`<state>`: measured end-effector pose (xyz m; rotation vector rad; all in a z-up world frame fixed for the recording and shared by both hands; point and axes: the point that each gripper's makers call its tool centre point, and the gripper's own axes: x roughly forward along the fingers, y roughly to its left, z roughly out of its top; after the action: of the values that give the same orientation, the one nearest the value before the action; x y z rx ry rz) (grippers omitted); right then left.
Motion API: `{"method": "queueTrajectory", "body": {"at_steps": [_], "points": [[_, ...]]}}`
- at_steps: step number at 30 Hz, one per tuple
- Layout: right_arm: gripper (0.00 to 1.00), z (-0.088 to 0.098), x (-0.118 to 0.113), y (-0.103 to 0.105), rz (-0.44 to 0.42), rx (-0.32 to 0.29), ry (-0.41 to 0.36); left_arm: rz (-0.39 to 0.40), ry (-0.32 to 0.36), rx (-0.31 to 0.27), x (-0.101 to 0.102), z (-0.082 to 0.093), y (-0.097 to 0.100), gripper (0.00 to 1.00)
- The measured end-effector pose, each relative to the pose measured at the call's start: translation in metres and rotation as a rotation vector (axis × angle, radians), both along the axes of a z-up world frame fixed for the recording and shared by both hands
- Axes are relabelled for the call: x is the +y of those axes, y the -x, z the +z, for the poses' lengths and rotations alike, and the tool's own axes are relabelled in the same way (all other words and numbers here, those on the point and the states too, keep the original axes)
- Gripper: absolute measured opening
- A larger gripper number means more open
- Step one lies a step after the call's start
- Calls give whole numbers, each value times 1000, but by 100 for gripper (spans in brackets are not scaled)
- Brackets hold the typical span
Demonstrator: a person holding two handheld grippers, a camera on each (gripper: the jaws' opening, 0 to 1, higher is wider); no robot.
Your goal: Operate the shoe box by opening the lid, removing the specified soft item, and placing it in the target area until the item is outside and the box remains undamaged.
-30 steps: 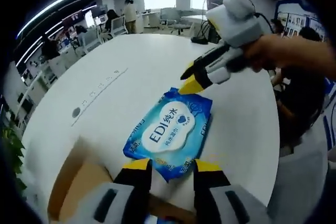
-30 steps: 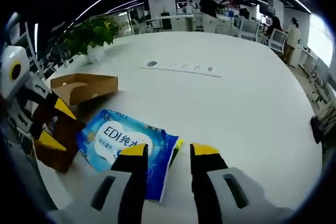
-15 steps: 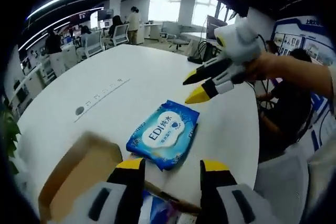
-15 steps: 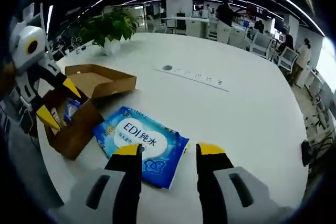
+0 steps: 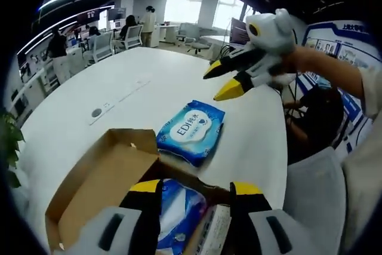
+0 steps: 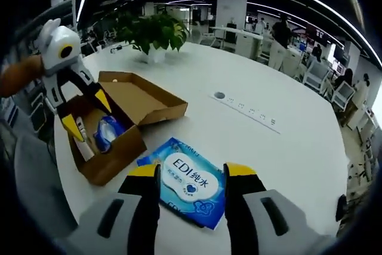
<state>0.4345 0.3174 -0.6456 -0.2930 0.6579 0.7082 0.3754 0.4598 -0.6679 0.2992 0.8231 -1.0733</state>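
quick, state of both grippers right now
Left gripper: open, holding nothing, above the open shoe box.
Right gripper: open, holding nothing, above the wipes pack.

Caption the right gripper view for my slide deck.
Wipes pack lies on the white table beside the open shoe box; both grippers open.

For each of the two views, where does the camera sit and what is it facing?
Left gripper view: rides the left claw above the open box, facing the wipes pack, the right claw and a hand.
Right gripper view: rides the right claw over the wipes pack, facing the box and the left claw.
Both share pack, box and table.
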Motion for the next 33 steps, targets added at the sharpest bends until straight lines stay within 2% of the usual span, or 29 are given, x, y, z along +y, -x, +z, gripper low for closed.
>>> {"method": "queueTrajectory", "body": {"at_steps": [11, 20, 22, 33], "points": [[37, 15, 58, 9, 160, -45, 3, -48, -47, 5, 33, -20, 5, 45], [34, 8, 98, 18, 276, -52, 31, -82, -77, -7, 49, -32, 6, 39], [32, 5, 105, 20, 299, -50, 38, -98, -78, -9, 50, -33, 8, 34], [25, -10, 139, 35, 420, -25, 76, -182, -100, -16, 43, -43, 17, 27]]}}
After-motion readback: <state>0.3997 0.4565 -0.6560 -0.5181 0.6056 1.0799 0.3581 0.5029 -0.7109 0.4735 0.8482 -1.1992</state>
